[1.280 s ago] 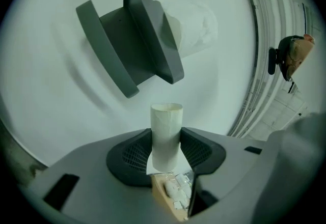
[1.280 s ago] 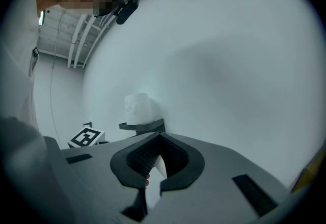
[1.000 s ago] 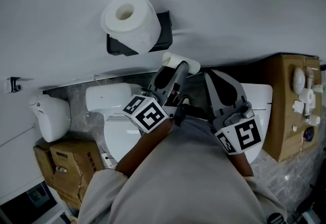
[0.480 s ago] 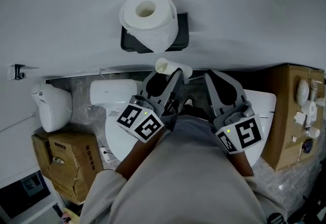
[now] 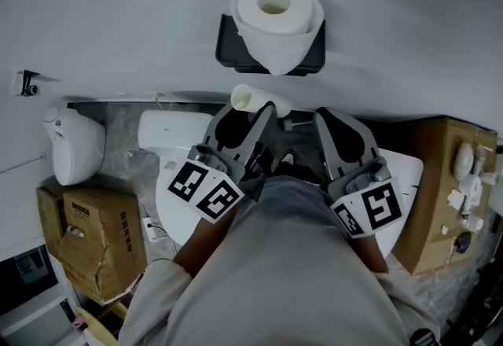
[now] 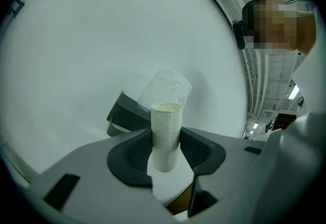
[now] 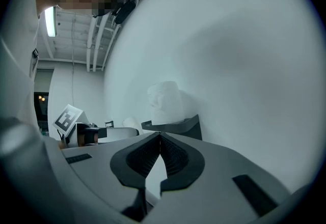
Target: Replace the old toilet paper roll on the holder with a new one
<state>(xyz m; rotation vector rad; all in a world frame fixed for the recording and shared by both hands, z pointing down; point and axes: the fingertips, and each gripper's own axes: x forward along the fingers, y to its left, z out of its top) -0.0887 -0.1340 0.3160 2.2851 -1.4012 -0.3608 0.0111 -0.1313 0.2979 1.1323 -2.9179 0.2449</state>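
My left gripper point(image 5: 263, 106) point(image 6: 166, 142) is shut on an empty cardboard tube point(image 5: 250, 98) point(image 6: 165, 134), the old roll's core, which stands up between the pads. On the white wall ahead a full white toilet paper roll point(image 5: 275, 18) point(image 6: 165, 88) point(image 7: 164, 102) sits on the dark holder point(image 5: 236, 57) point(image 6: 125, 116) point(image 7: 178, 125). The tube hangs just below the holder. My right gripper point(image 5: 321, 116) point(image 7: 160, 139) is shut on nothing, beside the left one and pointing at the wall.
Below my arms is a white toilet point(image 5: 177, 179) with its tank point(image 5: 169, 132). Cardboard boxes stand at left point(image 5: 90, 238) and right point(image 5: 436, 195), the right one carrying small white items. A white dispenser point(image 5: 71, 144) hangs low on the wall at left.
Both grippers have shifted along the wall, and the roll and holder now sit farther right in the head view, straight above the grippers. The tube stays gripped; the left gripper has rolled somewhat.
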